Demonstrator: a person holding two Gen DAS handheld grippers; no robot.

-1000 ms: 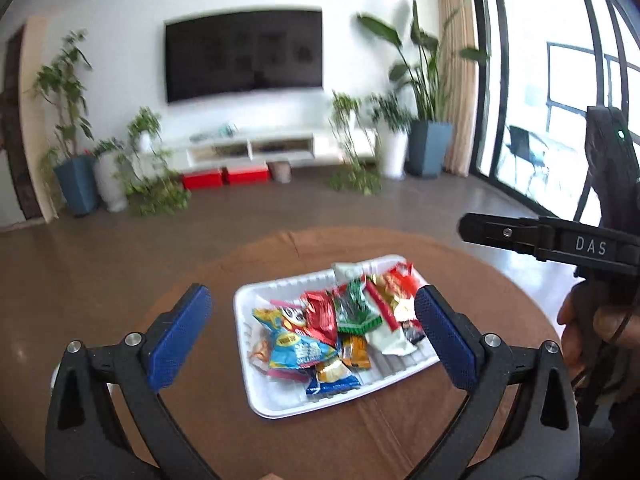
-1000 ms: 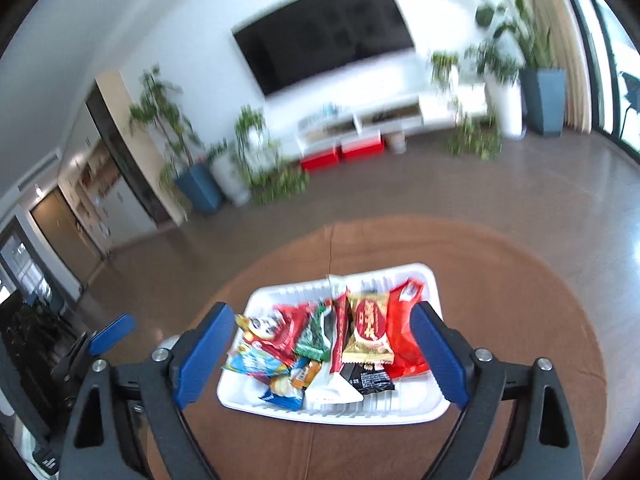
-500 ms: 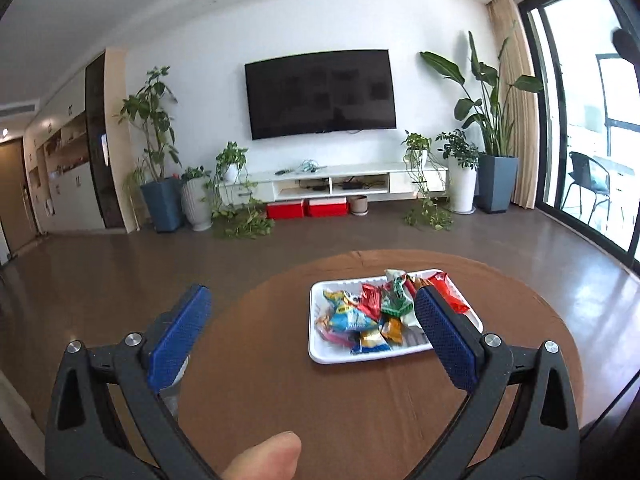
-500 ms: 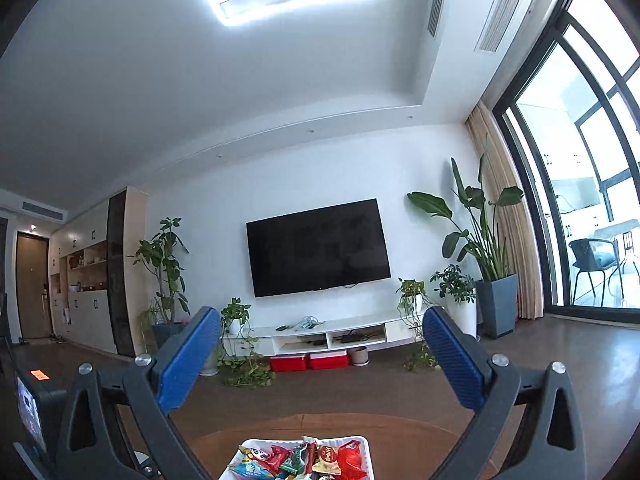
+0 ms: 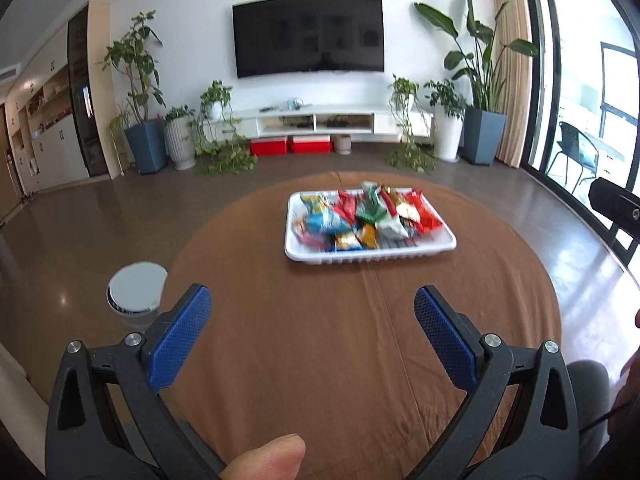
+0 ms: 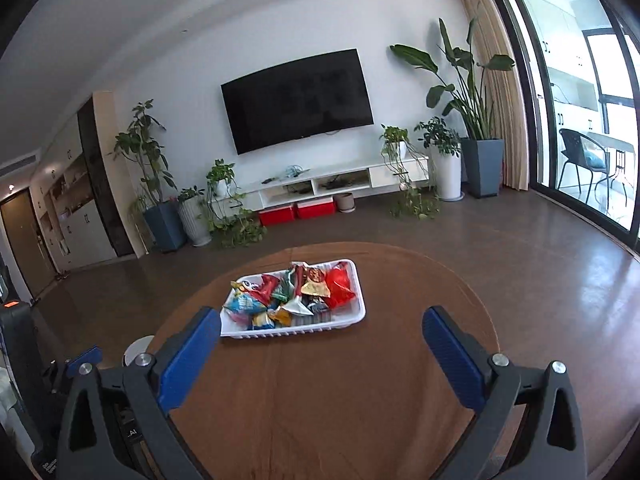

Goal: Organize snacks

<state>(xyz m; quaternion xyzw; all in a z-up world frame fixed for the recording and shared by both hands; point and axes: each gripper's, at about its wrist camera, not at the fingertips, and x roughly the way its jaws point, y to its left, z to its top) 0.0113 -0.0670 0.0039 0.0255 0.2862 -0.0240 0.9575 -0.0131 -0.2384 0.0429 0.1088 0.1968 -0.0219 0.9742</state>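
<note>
Many bright snack packs point(image 5: 362, 216) lie heaped in a white tray point(image 5: 370, 255) on the far side of the round brown table point(image 5: 320, 360). Left gripper point(image 5: 312, 312) and right gripper point(image 6: 322, 334) hang near, both wide open, holding nothing.

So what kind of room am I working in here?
Most likely a home living room: a wall-mounted TV above a low white media console, potted plants beside it, and the snack tray on a round brown-clothed table.
</note>
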